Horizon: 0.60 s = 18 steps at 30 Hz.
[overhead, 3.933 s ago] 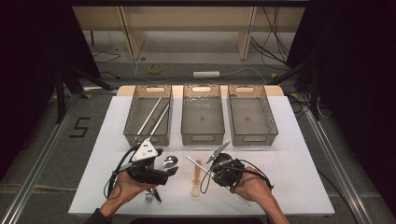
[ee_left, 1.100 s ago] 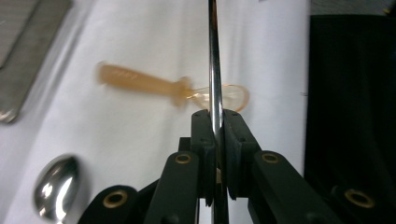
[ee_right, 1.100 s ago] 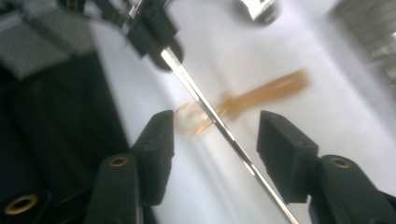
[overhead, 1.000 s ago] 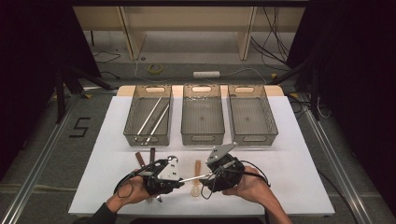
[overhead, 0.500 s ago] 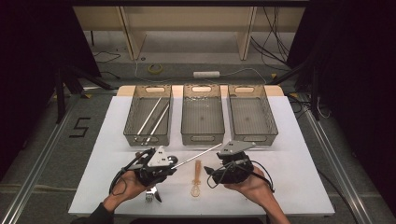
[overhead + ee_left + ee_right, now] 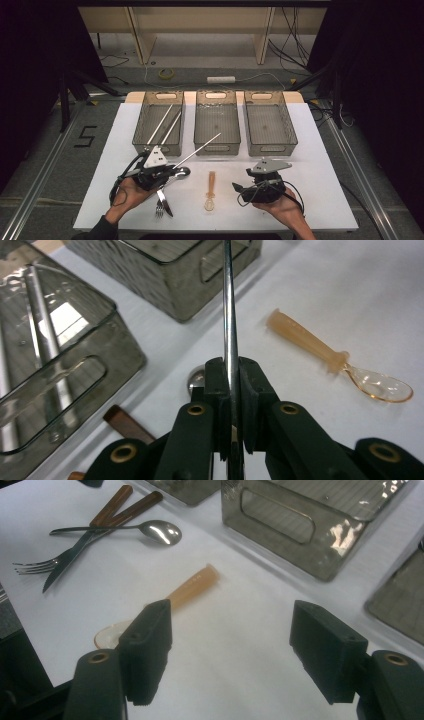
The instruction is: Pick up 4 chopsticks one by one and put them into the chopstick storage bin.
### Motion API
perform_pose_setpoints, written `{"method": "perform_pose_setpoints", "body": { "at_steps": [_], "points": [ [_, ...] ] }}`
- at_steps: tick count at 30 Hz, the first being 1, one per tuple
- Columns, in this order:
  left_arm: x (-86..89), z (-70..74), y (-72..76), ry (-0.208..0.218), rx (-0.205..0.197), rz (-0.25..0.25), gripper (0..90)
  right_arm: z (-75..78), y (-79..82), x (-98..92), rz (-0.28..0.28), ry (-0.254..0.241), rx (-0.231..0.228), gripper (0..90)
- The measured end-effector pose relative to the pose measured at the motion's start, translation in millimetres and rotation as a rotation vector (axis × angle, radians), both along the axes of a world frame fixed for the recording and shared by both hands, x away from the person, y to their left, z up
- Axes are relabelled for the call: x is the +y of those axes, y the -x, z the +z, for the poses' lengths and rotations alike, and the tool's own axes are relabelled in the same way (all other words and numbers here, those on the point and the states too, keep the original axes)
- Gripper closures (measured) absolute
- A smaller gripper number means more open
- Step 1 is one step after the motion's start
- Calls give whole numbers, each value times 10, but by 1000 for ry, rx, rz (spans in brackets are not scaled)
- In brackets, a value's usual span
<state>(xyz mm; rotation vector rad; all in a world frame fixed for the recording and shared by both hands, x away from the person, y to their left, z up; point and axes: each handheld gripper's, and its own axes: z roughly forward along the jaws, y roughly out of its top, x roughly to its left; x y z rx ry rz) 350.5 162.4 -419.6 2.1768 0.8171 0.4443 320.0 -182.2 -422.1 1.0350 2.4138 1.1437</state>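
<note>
My left gripper [image 6: 169, 171] [image 6: 231, 370] is shut on one end of a long thin metal rod [image 6: 197, 149] [image 6: 229, 305]. The rod slants up and away over the table toward the middle tray [image 6: 217, 148]. My right gripper [image 6: 240, 191] [image 6: 230, 625] hovers low at the front right. Its jaws have just been opening and nothing is pressed between them. An amber plastic spoon [image 6: 211, 191] [image 6: 192, 590] [image 6: 340, 360] lies on the white table between the two grippers. In the right gripper view its bowl is partly hidden behind the left jaw.
Three grey mesh trays stand in a row at the back. The left tray [image 6: 159, 146] [image 6: 75, 385] holds two metal rods [image 6: 165, 125]; the right tray [image 6: 272, 146] looks bare. A metal spoon [image 6: 182, 171] [image 6: 160, 531], a fork [image 6: 160, 206] [image 6: 37, 566] and a wooden-handled knife [image 6: 95, 530] lie by my left hand.
My left gripper has moved left with the rod still in it. My right gripper has drawn away from the rod, to the right and lower, with its jaws wider.
</note>
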Motion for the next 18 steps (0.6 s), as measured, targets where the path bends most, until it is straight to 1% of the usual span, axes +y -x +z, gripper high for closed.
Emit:
{"method": "perform_pose_setpoints", "body": {
  "at_steps": [2,5,8,10,12,14,16,18],
  "points": [
    [32,11,-14,14,-3,17,835,-13,16,-36,-11,-5,-5,340],
    [82,27,-35,29,-5,43,835,-23,29,-79,-45,8,0,335],
    [138,38,-58,42,-13,71,836,-33,41,-124,-63,-8,-4,326],
    [177,48,-77,47,-16,90,835,-33,52,-145,-65,-19,-12,326],
    [211,54,-96,62,-19,101,836,-34,63,-154,-71,-21,-14,322],
    [240,66,-113,67,-21,115,836,-44,72,-156,-76,-22,-17,316],
    [264,76,-133,77,-29,132,836,-55,78,-156,-72,-22,-16,312],
    [292,85,-154,83,-27,146,836,-59,86,-151,-71,-17,-9,310]
  ]
}}
